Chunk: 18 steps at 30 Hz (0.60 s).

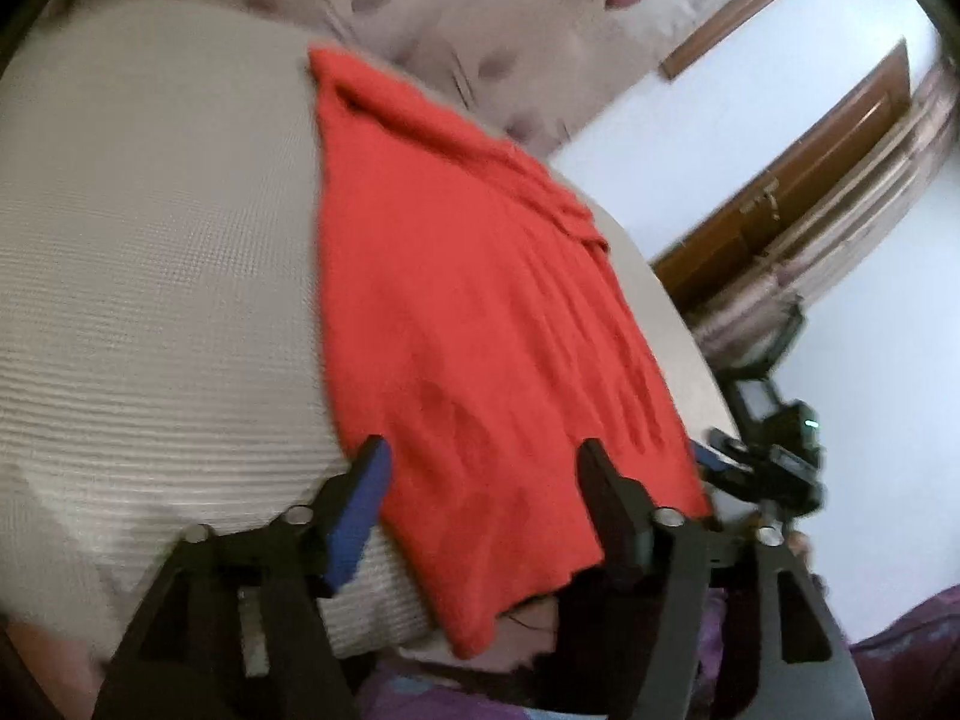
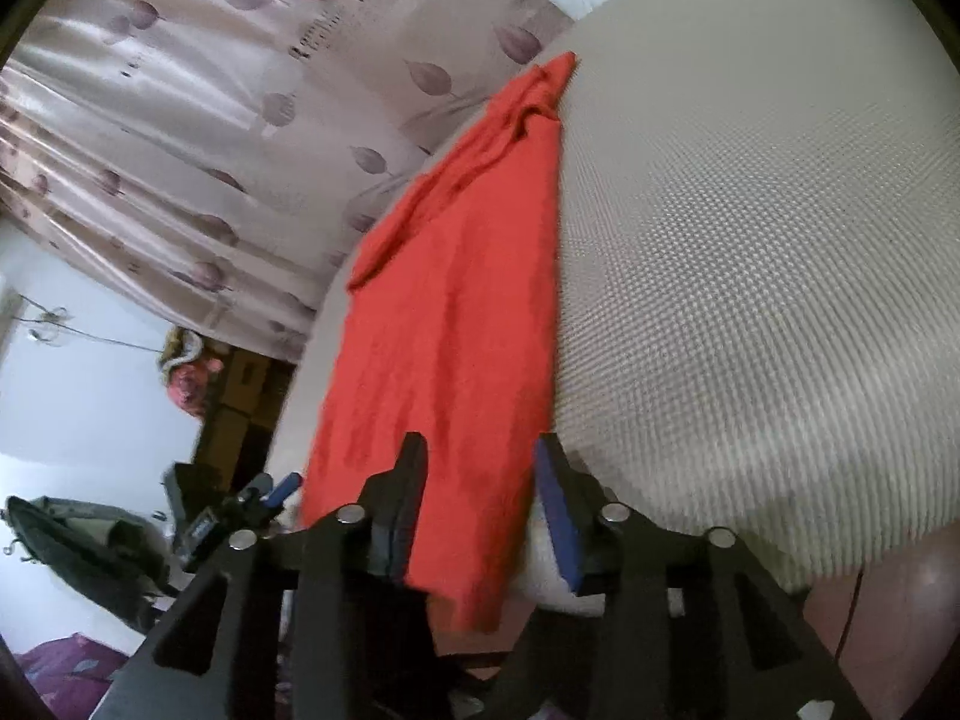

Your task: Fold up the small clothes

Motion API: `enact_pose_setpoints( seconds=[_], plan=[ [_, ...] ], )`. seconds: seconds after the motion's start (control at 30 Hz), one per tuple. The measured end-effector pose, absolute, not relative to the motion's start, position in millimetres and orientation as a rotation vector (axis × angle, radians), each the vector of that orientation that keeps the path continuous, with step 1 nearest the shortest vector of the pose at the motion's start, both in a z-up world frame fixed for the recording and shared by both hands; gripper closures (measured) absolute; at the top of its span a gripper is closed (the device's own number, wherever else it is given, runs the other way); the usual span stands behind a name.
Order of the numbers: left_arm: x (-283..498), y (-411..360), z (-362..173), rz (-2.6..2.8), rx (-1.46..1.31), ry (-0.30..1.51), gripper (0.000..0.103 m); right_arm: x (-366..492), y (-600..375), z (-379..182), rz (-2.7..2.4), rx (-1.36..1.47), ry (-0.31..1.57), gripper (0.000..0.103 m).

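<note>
1. Left wrist view, far left: a cream waffle-textured table cover (image 1: 150,240) filled that side of the frame, curving off toward the near edge.
2. Centre: a red garment (image 1: 468,312) lay spread flat along the cover, its narrow bunched end far off, its wide hem hanging over the near edge.
3. Left gripper (image 1: 480,468) fingers were spread wide. The blue-padded finger (image 1: 360,516) sat at the garment's left hem edge, over the cover; the black finger sat over the red cloth toward its right side. The hem lay between them, but whether either touched it could not be told. Nothing was pinched.
4. Far right of that view: the right gripper (image 1: 774,468) showed just past the garment's right corner; wooden door (image 1: 810,180) and pale wall behind.
5. Right wrist view, left side: leaf-print curtain (image 2: 180,120), with the other gripper low beside the garment's left hem.
6. Centre: the red garment (image 2: 456,312) ran away from the camera in a long strip, its hem drooping between the fingers.
7. Right gripper (image 2: 480,468) fingers stood apart, the black one over the cloth, the blue-padded one (image 2: 558,516) just beside the garment's right edge. Not clamped on the cloth.
8. Right: the cream cover (image 2: 750,270) took up the rest.
</note>
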State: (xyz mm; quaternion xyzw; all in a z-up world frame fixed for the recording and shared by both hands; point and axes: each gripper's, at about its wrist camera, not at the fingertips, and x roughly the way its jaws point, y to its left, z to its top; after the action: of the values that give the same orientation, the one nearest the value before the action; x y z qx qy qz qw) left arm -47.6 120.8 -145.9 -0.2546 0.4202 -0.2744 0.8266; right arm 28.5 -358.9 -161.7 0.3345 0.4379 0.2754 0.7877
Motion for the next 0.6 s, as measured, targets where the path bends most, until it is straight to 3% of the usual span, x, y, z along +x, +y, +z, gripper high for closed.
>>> enact_pose_setpoints(
  seconds=[0.07, 0.2, 0.23, 0.27, 0.3, 0.33, 0.53, 0.6],
  plan=[
    [-43.9, 119.9, -147.6, -0.607, -0.577, 0.868, 0.032, 31.4, -352.6, -167.3, 0.615, 0.738, 0.957, 0.065],
    [-39.7, 114.4, -150.1, -0.649, -0.612, 0.855, 0.034, 30.1, -337.3, -170.5, 0.673, 0.753, 0.974, 0.065],
    [-39.7, 110.7, -150.4, -0.664, -0.598, 0.857, 0.052, 29.6, -332.6, -173.4, 0.694, 0.765, 0.989, 0.07],
    [-38.2, 107.9, -152.5, -0.667, -0.588, 0.871, 0.081, 29.1, -329.0, -175.9, 0.702, 0.771, 1.001, 0.076],
    [-37.1, 105.9, -158.1, -0.642, -0.576, 0.893, 0.092, 29.1, -324.1, -180.1, 0.704, 0.769, 1.021, 0.092],
    [-34.3, 106.4, -159.6, -0.63, -0.582, 0.891, 0.096, 28.9, -321.0, -183.0, 0.703, 0.77, 1.026, 0.092],
    [-39.2, 120.0, -153.4, -0.601, -0.594, 0.849, 0.096, 25.2, -333.2, -176.8, 0.727, 0.828, 0.945, 0.093],
    [-38.5, 124.7, -153.3, -0.569, -0.583, 0.877, 0.084, 25.3, -332.3, -173.9, 0.728, 0.788, 0.954, 0.091]
  ],
)
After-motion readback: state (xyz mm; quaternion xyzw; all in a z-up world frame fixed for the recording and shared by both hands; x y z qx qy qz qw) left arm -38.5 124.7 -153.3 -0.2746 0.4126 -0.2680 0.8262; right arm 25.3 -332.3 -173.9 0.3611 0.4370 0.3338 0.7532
